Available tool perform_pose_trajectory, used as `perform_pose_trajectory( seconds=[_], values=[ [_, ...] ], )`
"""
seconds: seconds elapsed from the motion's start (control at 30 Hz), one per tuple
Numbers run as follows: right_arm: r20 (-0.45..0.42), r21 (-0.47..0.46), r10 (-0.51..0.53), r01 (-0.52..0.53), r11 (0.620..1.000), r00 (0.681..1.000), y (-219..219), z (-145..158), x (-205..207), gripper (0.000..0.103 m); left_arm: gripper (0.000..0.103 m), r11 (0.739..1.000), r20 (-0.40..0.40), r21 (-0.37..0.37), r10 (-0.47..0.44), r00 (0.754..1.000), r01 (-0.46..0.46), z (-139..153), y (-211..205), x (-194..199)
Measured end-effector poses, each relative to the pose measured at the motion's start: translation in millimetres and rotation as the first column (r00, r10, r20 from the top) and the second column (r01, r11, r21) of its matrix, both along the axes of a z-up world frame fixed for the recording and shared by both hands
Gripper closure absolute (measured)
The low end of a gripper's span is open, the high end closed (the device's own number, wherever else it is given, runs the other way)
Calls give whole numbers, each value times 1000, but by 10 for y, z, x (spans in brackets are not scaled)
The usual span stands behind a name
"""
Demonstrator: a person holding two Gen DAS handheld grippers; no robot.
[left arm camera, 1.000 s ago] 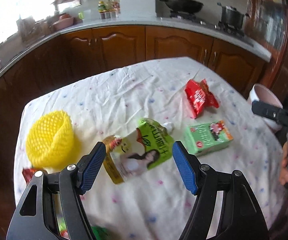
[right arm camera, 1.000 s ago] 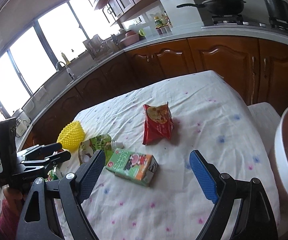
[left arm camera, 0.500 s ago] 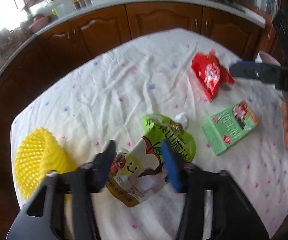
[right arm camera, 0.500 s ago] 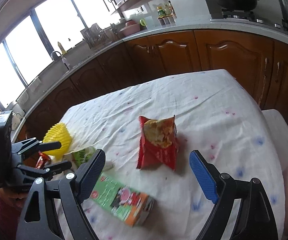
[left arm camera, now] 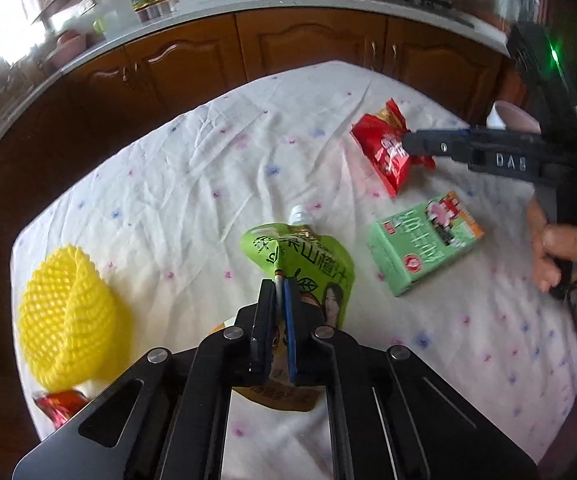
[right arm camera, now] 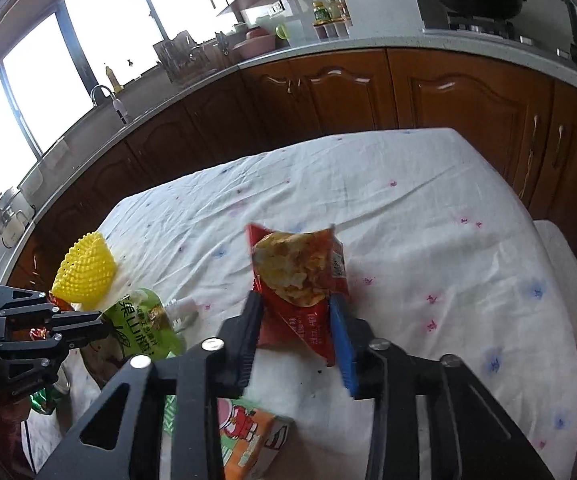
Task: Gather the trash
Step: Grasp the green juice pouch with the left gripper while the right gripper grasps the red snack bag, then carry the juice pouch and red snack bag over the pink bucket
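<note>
Left hand-held gripper [left arm camera: 279, 283] pinches a green drink pouch [left arm camera: 304, 256] on a cloth-covered counter [left arm camera: 192, 184].

Its jaws have just been closing and now stand nearly together, a fold of the pouch between the pads. A yellow foam net [left arm camera: 66, 312] lies to the left, a green carton [left arm camera: 424, 242] to the right, and a red snack bag [left arm camera: 384, 148] farther back. The right hand-held gripper [left arm camera: 412, 145], held by a hand [left arm camera: 564, 252], reaches in from the right with its tip over the snack bag. Brown cabinets [left arm camera: 308, 44] line the background.
</note>
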State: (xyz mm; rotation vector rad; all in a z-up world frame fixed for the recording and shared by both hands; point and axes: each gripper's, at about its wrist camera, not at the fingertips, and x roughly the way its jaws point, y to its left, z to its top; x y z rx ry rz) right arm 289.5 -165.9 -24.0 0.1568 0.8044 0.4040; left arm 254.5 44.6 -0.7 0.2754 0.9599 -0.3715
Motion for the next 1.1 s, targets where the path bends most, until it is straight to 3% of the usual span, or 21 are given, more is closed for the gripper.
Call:
perform_pose_trajectory(
  seconds=[0.27,0.53,0.8,1.1],
  values=[
    [45,46,-24,22,999,999,-174,185,-239,79,101,992,42,-91,87,995,-83,196,77,-155],
    [78,105,-58,50,993,995,-417,372,-513,79,102,959,79,-248,160,984,-137,500,98,-324],
    [106,141,-94,78,987,990,-695,498,-814,79,102,923,71,-366,159,985,-123,579,-159,-472],
    [113,154,-151,133,979,982,-1062,532,-1093,79,102,901,77,-423,135,988,-91,595,-567,-597]
  ],
)
